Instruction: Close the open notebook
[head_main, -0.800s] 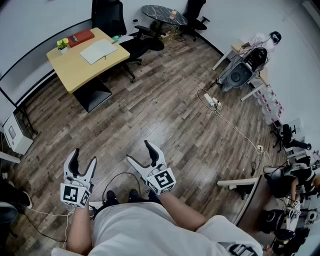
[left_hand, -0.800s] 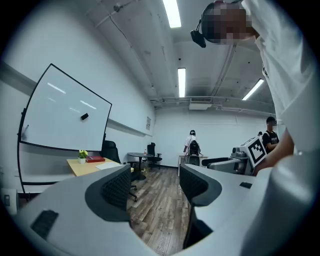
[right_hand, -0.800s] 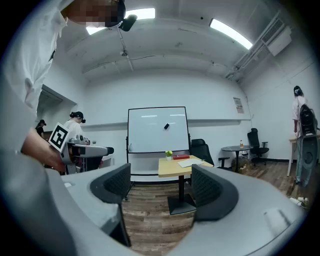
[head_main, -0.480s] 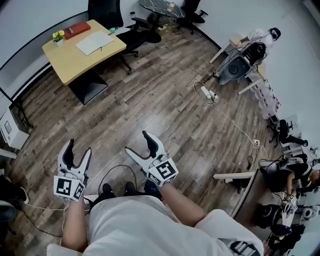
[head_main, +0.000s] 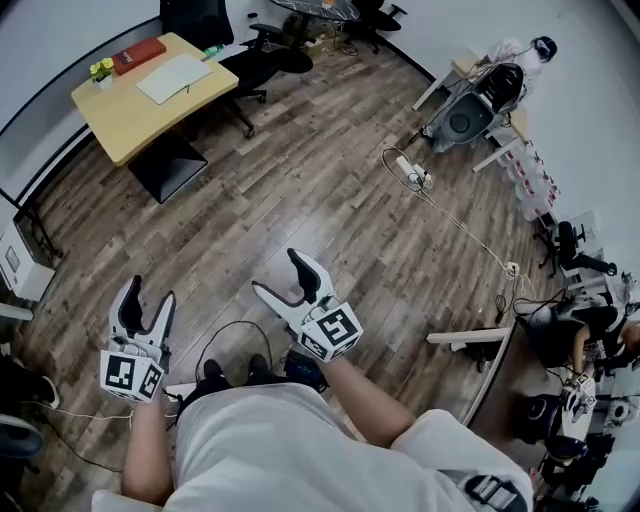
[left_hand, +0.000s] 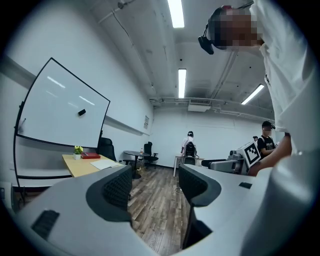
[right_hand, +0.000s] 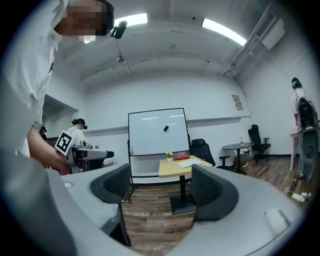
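The open notebook (head_main: 174, 77) lies flat with white pages up on a light wooden desk (head_main: 130, 115) at the far left of the room; it also shows small in the left gripper view (left_hand: 106, 164) and the right gripper view (right_hand: 190, 162). Both grippers are held level over the wood floor, far from the desk. My left gripper (head_main: 143, 303) is open and empty. Open and empty too is my right gripper (head_main: 281, 274), close by on its right.
On the desk stand a red book (head_main: 138, 55) and a small yellow-flowered plant (head_main: 101, 70). Black office chairs (head_main: 262, 60) sit by the desk. A power strip and cable (head_main: 412, 174) run across the floor at right. A whiteboard (right_hand: 157, 131) stands behind the desk.
The view has advanced across the floor: the desk and notebook have slid toward the upper left corner. Both grippers stay open and hold their places in front of the body.
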